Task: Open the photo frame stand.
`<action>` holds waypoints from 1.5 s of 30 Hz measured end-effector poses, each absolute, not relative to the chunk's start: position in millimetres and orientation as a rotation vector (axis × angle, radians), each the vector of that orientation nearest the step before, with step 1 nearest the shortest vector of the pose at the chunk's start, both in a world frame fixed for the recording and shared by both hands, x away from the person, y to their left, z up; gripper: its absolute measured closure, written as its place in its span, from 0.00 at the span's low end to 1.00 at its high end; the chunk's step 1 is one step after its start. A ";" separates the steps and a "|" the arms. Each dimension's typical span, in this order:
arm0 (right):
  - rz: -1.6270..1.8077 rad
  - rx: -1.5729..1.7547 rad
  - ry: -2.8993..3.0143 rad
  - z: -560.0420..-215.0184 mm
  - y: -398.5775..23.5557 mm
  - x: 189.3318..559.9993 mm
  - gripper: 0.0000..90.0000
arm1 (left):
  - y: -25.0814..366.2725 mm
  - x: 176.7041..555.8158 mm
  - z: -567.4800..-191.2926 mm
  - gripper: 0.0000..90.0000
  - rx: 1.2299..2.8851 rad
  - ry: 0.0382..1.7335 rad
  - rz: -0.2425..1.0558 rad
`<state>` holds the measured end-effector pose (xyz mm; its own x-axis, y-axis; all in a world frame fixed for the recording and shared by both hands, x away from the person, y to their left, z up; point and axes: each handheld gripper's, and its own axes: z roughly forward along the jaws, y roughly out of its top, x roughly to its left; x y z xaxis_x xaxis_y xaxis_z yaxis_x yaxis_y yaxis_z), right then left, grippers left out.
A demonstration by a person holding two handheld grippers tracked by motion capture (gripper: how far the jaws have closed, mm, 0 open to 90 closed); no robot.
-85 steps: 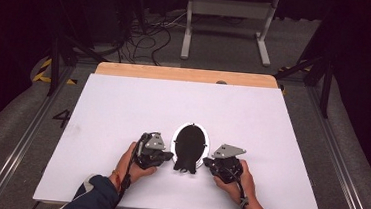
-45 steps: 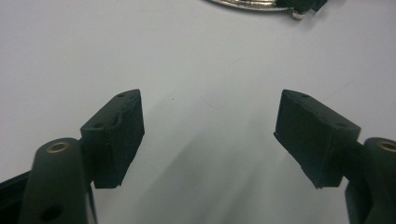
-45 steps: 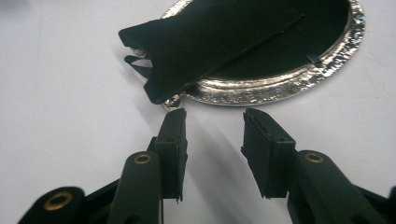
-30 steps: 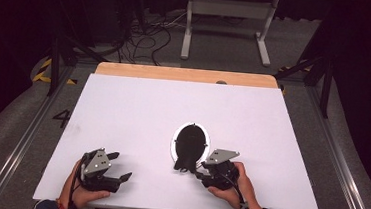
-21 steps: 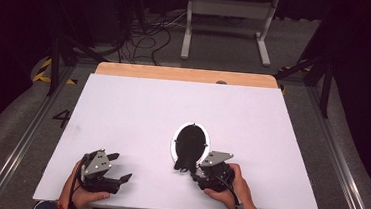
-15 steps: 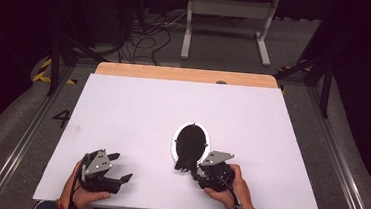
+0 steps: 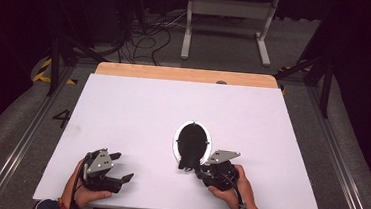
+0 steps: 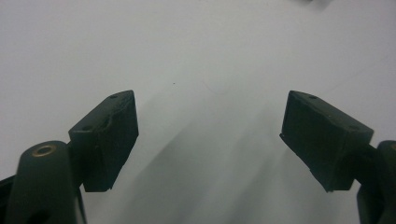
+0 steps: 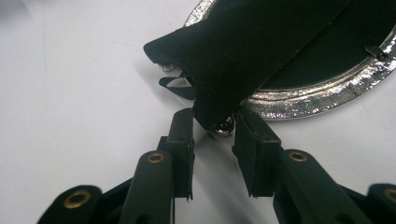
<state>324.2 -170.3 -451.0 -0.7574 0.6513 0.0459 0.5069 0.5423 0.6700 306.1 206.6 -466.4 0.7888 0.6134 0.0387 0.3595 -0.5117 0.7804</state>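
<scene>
Right tool (image 9: 214, 140), jaws just closing, flanks the black flap's (image 9: 243, 51) corner, not yet pinching.

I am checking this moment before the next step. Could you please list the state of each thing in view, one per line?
Oval silver frame: lying face down on the table.
Black stand flap: lifted off the back, its corner between the jaws.
Right gripper: jaws just been closing, pads not yet pressing.
Left gripper: open, nothing between the jaws.
</scene>
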 end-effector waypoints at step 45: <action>1.739 1.648 2.499 -466.3 -193.5 374.7 0.60 | 178.7 340.3 -463.8 0.21 2.189 0.721 0.369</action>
